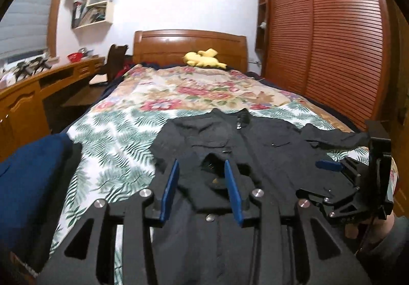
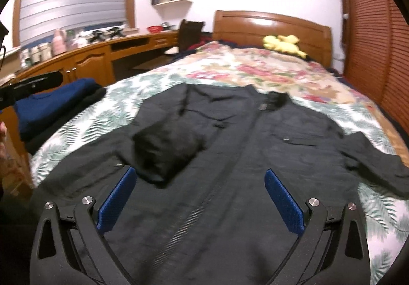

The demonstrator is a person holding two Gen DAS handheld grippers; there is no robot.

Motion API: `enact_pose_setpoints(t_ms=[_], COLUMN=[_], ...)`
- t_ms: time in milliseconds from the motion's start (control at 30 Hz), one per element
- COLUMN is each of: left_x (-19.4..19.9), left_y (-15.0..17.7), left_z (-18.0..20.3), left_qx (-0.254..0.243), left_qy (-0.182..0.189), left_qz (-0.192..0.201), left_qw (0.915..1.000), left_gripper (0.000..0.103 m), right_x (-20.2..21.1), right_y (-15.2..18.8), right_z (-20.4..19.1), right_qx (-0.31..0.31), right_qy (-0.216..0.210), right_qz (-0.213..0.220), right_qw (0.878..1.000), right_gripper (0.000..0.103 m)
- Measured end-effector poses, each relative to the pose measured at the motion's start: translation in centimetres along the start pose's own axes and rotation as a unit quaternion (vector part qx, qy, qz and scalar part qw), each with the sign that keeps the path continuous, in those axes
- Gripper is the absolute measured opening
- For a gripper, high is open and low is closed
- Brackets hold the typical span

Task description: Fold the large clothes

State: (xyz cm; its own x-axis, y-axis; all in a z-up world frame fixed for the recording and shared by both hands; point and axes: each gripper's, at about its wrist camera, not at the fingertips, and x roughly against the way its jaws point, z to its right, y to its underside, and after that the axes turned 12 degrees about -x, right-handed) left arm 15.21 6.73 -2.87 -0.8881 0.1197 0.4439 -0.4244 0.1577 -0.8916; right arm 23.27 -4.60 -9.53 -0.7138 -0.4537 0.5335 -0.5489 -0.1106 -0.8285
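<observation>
One floral bedspread (image 2: 255, 72), wooden headboard (image 2: 271, 26), louvered wardrobe (image 1: 332, 37).

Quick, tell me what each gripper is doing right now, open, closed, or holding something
Left gripper: open, holding nothing, poised over the black jacket.
Right gripper: wide open, holding nothing, over the same jacket.
</observation>
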Motion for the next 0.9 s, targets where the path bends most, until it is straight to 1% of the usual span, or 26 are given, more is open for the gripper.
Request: enact_pose_setpoints(t_ms=[100, 233, 400, 500, 567, 600, 633, 667, 700, 767, 833, 900], left_x=[0.4, 1.3, 2.0, 2.2, 2.5, 2.6, 2.7, 2.8, 2.8, 2.9, 2.9, 3.0], left_y=[0.8, 1.1, 1.7, 1.8, 1.9, 1.8, 1.9, 1.9, 2.0, 2.0, 1.9, 1.9], left_z=[-1.0, -2.4, -3.6, -3.8, -3.8, -3.8, -3.9, -3.9, -4.0, -4.0, -4.1, -3.9], left_qx=[0.003, 0.002, 0.009, 0.014, 0.012, 0.010, 0.009, 0.010, 0.012, 0.013, 0.012, 0.012], left_qy=[-0.018, -0.038, -0.041, -0.034, -0.036, -0.039, -0.040, -0.040, -0.038, -0.038, -0.037, -0.036], left_qz=[-0.008, 0.000, 0.004, 0.007, 0.010, 0.009, 0.009, 0.010, 0.009, 0.008, 0.010, 0.011], left_qw=[0.9998, 0.9993, 0.9991, 0.9993, 0.9992, 0.9992, 0.9991, 0.9991, 0.9992, 0.9992, 0.9992, 0.9992], left_gripper=[0.035, 0.035, 0.035, 0.035, 0.035, 0.035, 0.035, 0.035, 0.035, 0.035, 0.035, 0.035], right_x=[-1.6, -4.5, -9.1, -11.3, -12.1, -12.3, -12.4, -12.4, -12.3, -11.9, -11.0, -9.3], right_y=[-0.4, -1.3, -2.1, -2.1, -2.0, -1.9, -1.8, -1.7, -1.7, -1.8, -2.2, -2.9], right_z=[-1.7, -3.8, -5.2, -5.5, -5.5, -5.5, -5.5, -5.5, -5.6, -5.5, -5.3, -5.0], right_qx=[0.010, 0.027, 0.044, 0.049, 0.051, 0.054, 0.057, 0.061, 0.067, 0.073, 0.075, 0.072], right_qy=[-0.014, -0.026, -0.017, -0.007, -0.002, 0.000, 0.003, 0.007, 0.013, 0.019, 0.021, 0.014], right_qz=[-0.011, -0.039, -0.090, -0.114, -0.124, -0.128, -0.131, -0.131, -0.128, -0.121, -0.107, -0.087], right_qw=[1.000, 0.999, 0.995, 0.992, 0.991, 0.990, 0.990, 0.990, 0.989, 0.990, 0.991, 0.993], right_gripper=[0.097, 0.093, 0.088, 0.079, 0.064, 0.059, 0.044, 0.032, 0.027, 0.012, 0.008, 0.007])
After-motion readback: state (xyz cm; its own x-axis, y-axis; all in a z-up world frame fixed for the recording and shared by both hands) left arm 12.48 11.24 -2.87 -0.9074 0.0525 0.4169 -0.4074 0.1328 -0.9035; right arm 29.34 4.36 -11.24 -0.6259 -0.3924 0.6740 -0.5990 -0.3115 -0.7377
